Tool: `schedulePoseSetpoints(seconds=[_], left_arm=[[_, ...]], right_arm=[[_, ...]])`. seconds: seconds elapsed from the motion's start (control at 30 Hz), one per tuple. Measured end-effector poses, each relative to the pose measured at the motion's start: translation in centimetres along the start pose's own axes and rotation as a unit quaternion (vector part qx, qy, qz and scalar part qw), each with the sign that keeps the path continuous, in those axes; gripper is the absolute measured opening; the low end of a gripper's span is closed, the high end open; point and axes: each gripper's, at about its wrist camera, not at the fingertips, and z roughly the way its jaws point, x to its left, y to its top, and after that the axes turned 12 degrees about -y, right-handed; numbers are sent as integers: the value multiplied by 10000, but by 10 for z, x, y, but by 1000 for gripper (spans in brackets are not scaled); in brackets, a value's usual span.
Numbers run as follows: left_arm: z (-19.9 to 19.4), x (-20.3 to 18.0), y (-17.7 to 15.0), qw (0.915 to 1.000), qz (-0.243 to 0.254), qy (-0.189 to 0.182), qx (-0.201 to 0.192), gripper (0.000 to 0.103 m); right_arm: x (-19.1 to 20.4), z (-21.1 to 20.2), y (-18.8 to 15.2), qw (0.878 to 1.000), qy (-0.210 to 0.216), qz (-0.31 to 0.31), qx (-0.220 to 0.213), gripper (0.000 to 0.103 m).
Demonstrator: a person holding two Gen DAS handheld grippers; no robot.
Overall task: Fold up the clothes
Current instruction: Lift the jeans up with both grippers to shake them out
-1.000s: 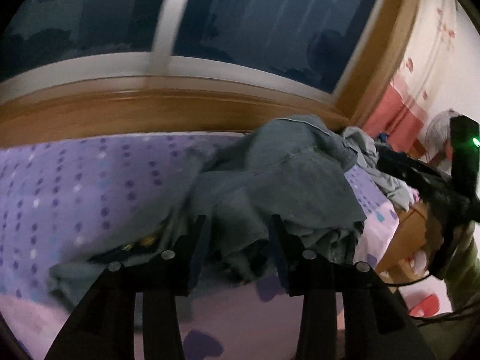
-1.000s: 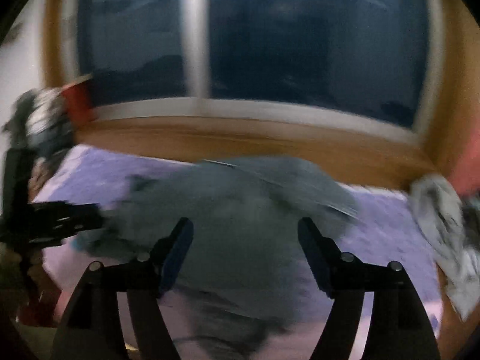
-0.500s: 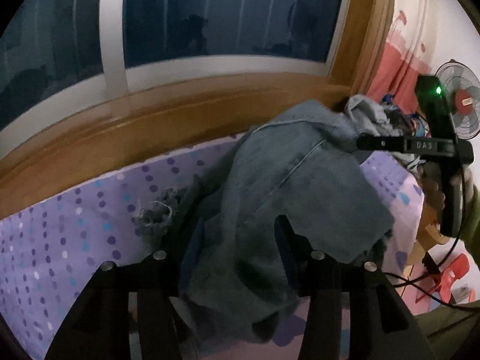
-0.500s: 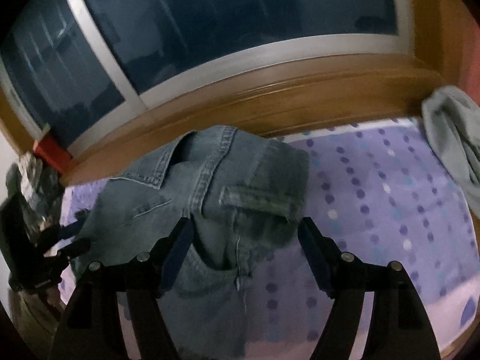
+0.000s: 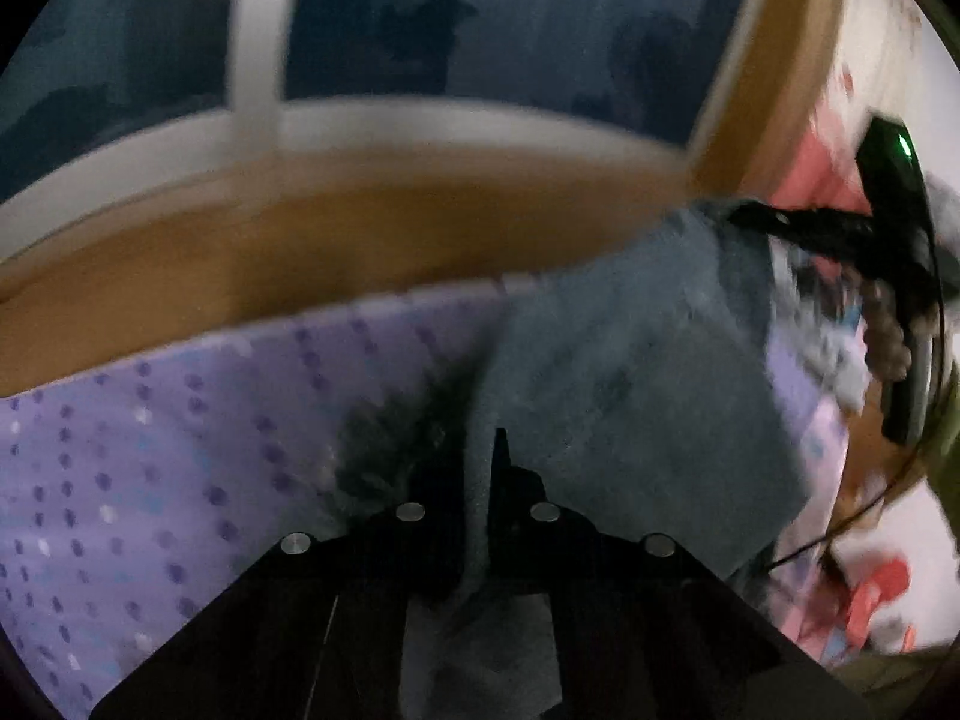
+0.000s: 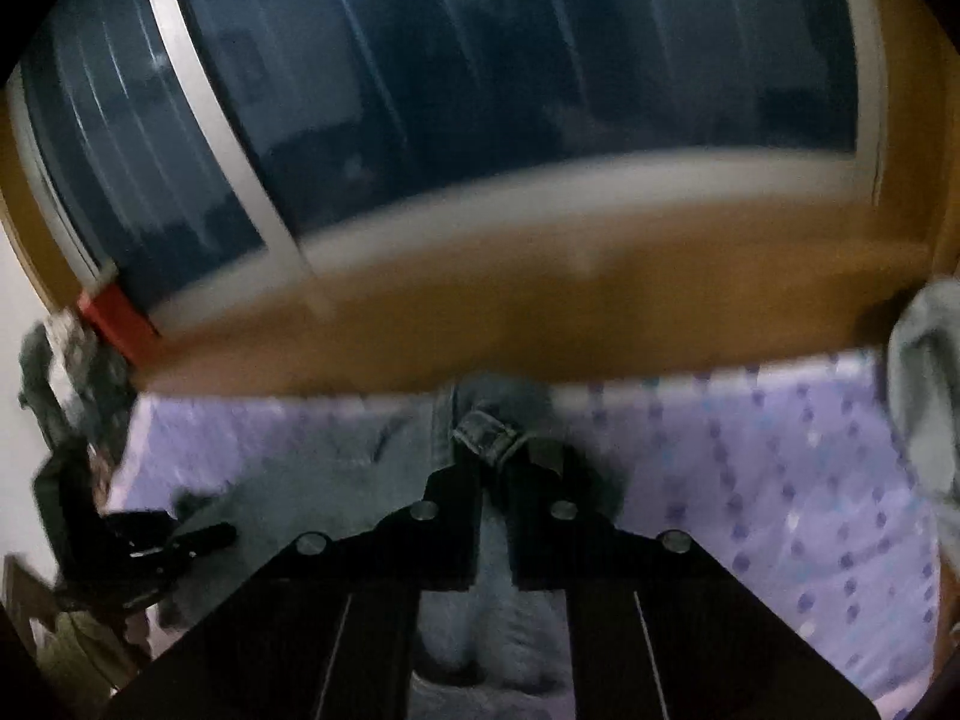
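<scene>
Left gripper (image 5: 477, 480): matte black, two flat arms widening toward camera, four round silver screw heads in row across them, thin pale seam line on left arm.

Right gripper (image 6: 495, 480): same black build, four silver screws, pale seam line down each arm, jaws end in squared black blocks.

In left wrist view, right unit seen side-on: black body, small green light (image 5: 902, 145) lit near top, thin black cable (image 5: 852, 525) trailing below.

Olive-green sleeve (image 5: 942, 438) at frame edge; blurred.
</scene>
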Motion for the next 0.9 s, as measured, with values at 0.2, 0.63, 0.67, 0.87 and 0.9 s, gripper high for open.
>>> schedulePoseSetpoints(seconds=[0.2,0.63,0.67,0.87,0.9], left_arm=[[-56,-1,45,9969,199,267,-715,2],[-182,-67,108,9665,1196,373,-2241,2],[-190,-76,106,9632,1292,326,-2332,2],[-238,-125,102,9417,1880,78,-2788,2],[-245,-132,102,9383,1986,22,-2832,2]], right_arm=[[28,-59,64,9952,320,-322,-870,4],[73,-260,96,9402,632,-631,-3287,4],[78,-282,90,9331,571,-708,-3478,4],[119,-390,52,8967,219,-989,-4309,4],[123,-407,45,8935,132,-974,-4381,4]])
